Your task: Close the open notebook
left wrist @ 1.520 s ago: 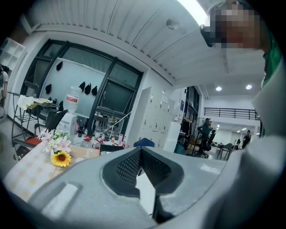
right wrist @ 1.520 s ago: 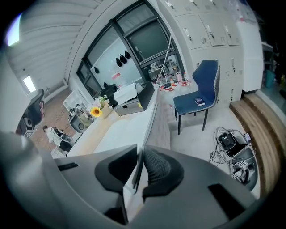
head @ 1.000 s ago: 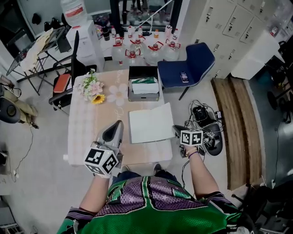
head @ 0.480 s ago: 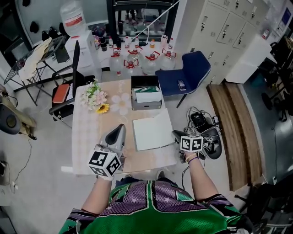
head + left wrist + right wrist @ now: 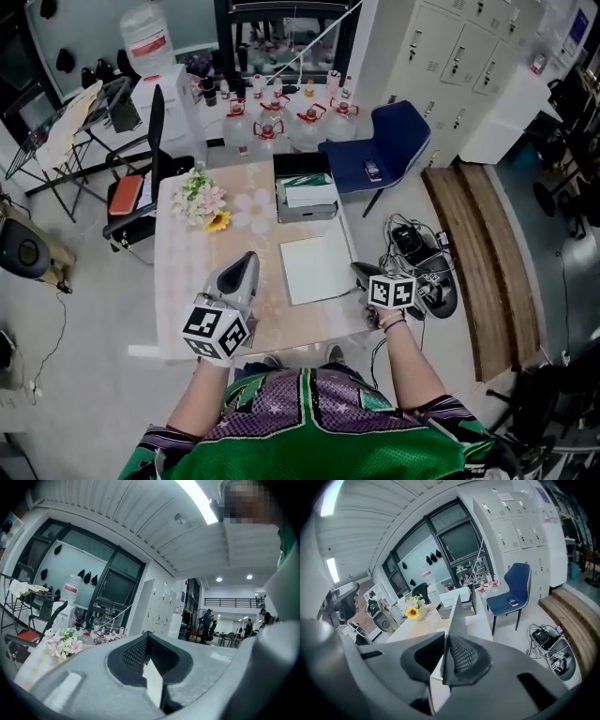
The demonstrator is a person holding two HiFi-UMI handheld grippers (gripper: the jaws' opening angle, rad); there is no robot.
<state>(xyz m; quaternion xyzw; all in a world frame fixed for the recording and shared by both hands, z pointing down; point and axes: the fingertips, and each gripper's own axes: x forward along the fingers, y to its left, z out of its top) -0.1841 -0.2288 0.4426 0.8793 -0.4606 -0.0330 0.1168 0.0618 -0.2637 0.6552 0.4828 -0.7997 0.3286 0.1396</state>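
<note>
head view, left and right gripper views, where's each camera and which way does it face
Head view: on the person's head, facing steeply down at table and notebook; torso, forearms, left gripper, right gripper show.
Left gripper view: on the left gripper, facing level toward flowers and windows; its shut jaws show.
Right gripper view: on the right gripper, tilted down along the table; jaws shut on the notebook's cover.
All three share the flowers.

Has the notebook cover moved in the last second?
Yes. The notebook cover, held in the right tongs, has risen and swung left, inward over the table.
</note>
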